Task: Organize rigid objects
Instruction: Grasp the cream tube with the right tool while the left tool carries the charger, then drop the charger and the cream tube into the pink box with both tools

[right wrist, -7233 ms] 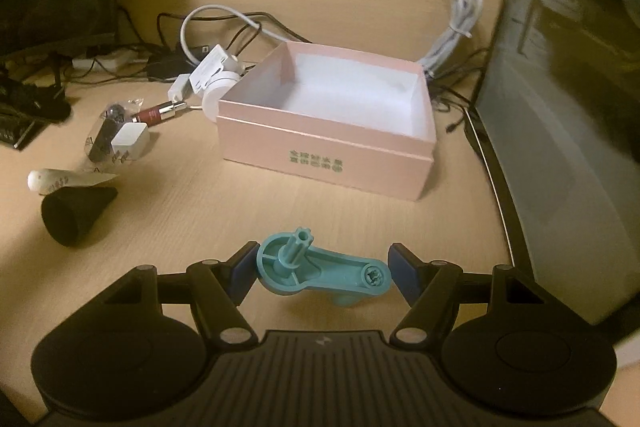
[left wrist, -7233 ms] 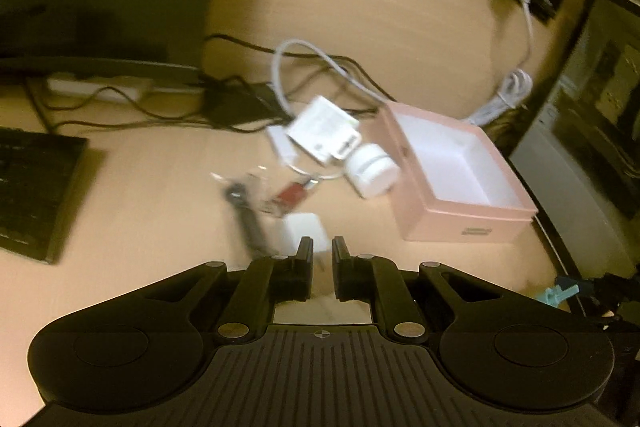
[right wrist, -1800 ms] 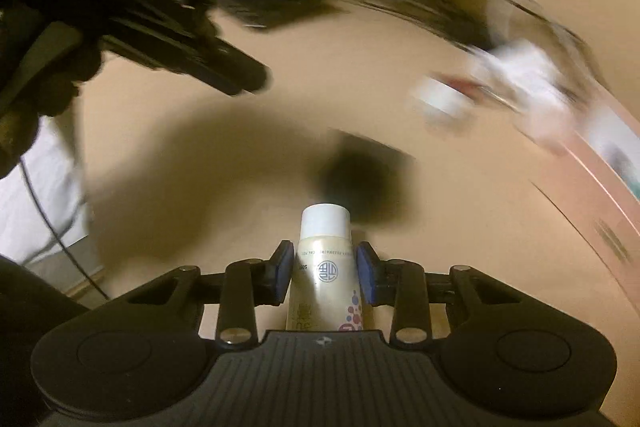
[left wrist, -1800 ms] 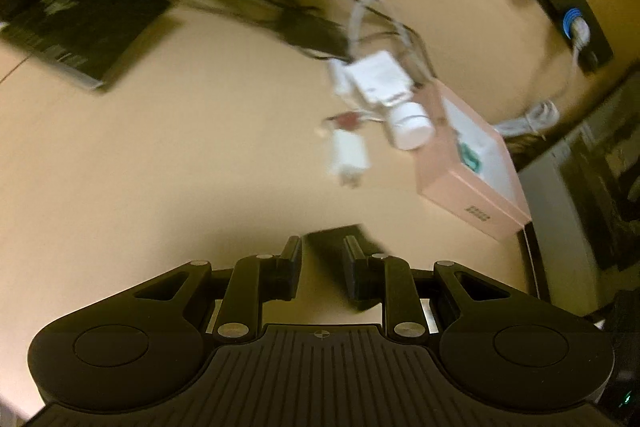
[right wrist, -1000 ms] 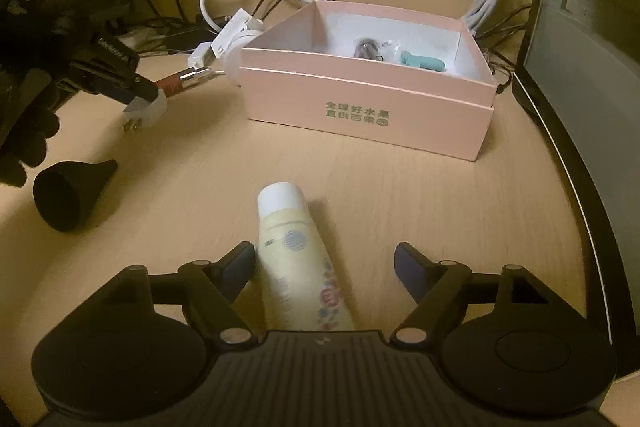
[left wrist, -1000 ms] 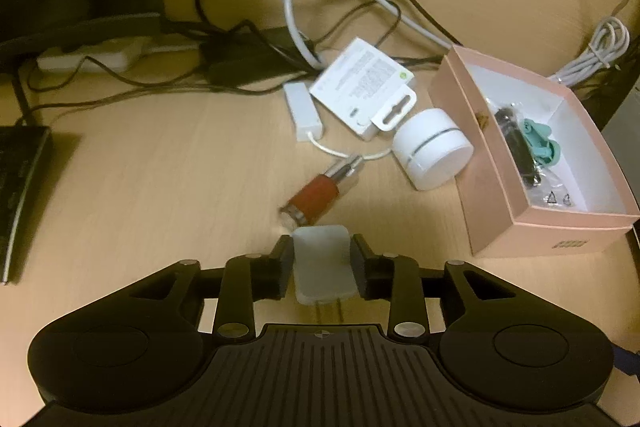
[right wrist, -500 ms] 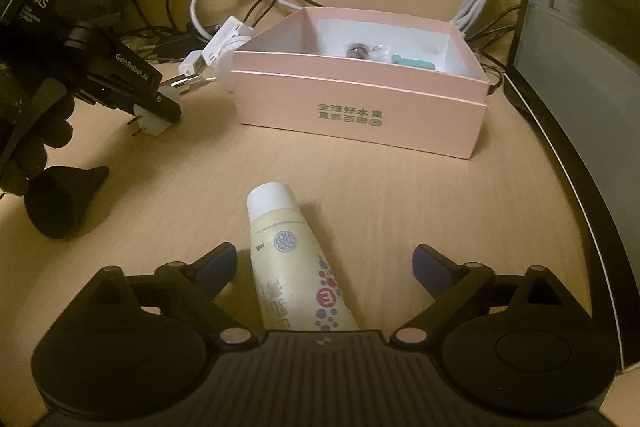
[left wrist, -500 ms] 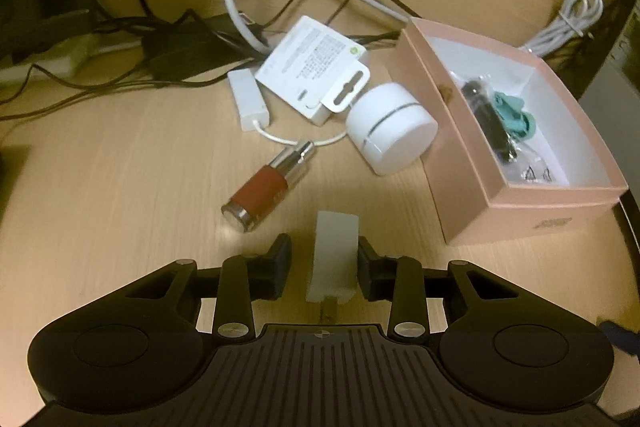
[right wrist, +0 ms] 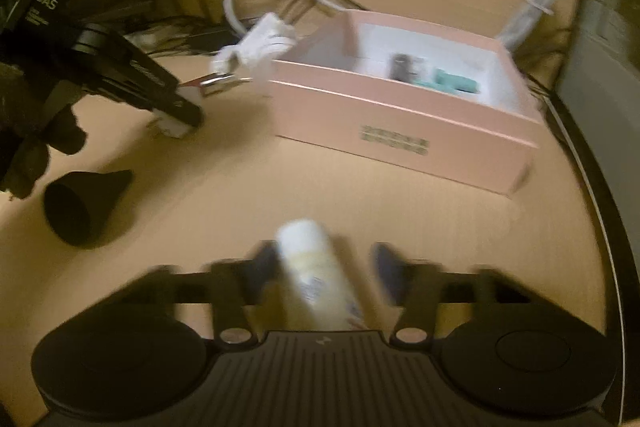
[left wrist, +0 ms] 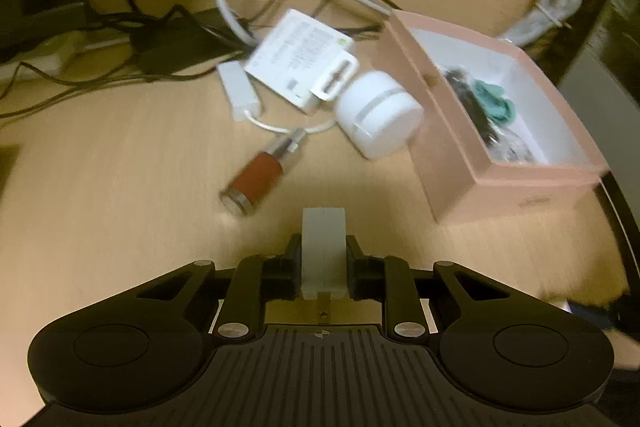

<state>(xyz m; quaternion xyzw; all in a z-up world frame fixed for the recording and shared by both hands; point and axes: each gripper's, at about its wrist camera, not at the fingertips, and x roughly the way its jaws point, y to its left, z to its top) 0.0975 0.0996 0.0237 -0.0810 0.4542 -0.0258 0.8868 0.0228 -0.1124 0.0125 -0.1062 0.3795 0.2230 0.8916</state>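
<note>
White plug adapter [left wrist: 323, 247] clamped upright in left gripper [left wrist: 323, 259], jaws closing on it. Cream tube [right wrist: 316, 283] between blurred, closing jaws of right gripper [right wrist: 320, 273], pads seemingly not pressing yet. At two o'clock on counter [left wrist: 120, 167], pink box [left wrist: 460, 163] holding teal part [left wrist: 494, 101]. At eleven o'clock, brown vial [left wrist: 256, 179].

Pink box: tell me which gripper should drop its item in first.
Left, probably. The left gripper is closing on the white plug adapter, clamped squarely, with the pink box close ahead-right. The right gripper has just shut on the cream tube, which sits skewed.
</note>
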